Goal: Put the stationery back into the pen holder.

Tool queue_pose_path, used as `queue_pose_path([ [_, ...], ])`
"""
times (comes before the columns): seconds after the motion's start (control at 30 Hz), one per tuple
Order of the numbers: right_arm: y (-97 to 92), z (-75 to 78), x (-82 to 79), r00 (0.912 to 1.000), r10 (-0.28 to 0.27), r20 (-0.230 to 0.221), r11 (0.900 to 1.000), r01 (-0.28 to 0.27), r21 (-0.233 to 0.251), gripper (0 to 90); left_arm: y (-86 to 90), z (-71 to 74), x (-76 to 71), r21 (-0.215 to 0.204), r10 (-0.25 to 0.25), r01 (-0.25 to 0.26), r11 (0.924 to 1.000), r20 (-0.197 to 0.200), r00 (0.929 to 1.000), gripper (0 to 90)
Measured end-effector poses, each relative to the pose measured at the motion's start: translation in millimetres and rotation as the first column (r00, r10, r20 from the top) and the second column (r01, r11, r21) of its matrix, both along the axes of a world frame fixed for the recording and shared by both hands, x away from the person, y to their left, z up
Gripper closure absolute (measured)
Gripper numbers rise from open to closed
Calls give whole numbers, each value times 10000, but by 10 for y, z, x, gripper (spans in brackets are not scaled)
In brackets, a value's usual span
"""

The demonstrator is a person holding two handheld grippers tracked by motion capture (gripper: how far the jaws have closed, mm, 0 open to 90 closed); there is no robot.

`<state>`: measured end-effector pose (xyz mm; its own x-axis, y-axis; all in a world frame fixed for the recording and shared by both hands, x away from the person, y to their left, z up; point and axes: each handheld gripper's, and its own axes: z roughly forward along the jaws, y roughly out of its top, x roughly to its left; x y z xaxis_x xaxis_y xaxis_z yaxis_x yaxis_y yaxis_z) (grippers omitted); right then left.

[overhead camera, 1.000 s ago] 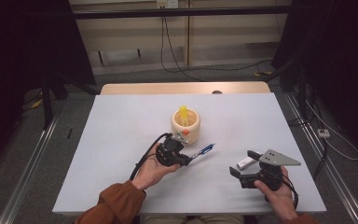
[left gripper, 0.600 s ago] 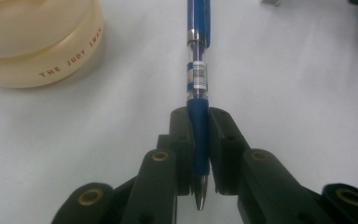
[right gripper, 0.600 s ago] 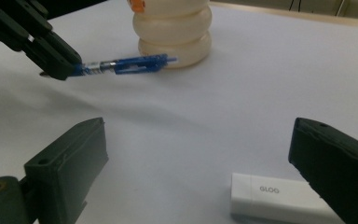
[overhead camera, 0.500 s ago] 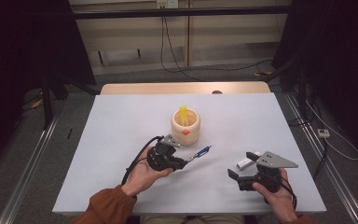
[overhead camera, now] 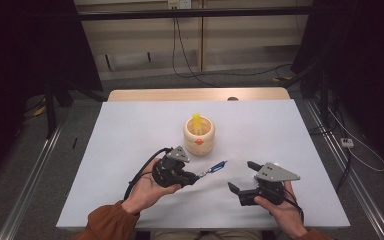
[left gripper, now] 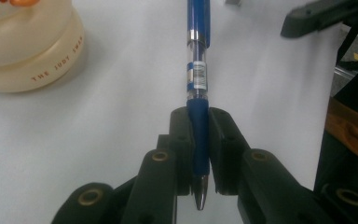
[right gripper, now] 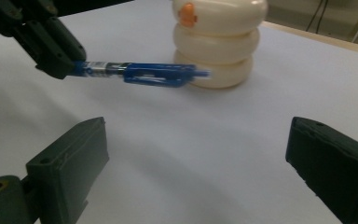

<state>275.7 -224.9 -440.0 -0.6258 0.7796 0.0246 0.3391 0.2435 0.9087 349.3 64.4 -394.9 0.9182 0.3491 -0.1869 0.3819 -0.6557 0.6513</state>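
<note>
A blue pen held tight over the white table

The left gripper (overhead camera: 192, 176) pinches the blue pen (left gripper: 198, 84) beside the cream pot (overhead camera: 199, 135); the right gripper (overhead camera: 244, 176) is wide open, holding nothing.

Cream holder (left gripper: 28, 51) reads "THE JUDY SHAR" (cut off); pen label illegible.

A blue pen (left gripper: 198, 84) with a clear mid-section is pinched at its grip end, tip pointing back, held level above the tabletop near a cream ringed holder (overhead camera: 199, 135) containing a yellow item.
</note>
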Motion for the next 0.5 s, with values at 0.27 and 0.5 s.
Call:
queue_pose_path([
  [0.27,251,65,8,9932,703,933,9896,-577,-1315,47,4,38,9,328,-369,374,9988,-142,9992,808],
  [0.5,503,81,29,9647,1656,2048,9290,-829,-3607,70,-29,80,96,480,-397,406,9980,-197,9990,808],
])
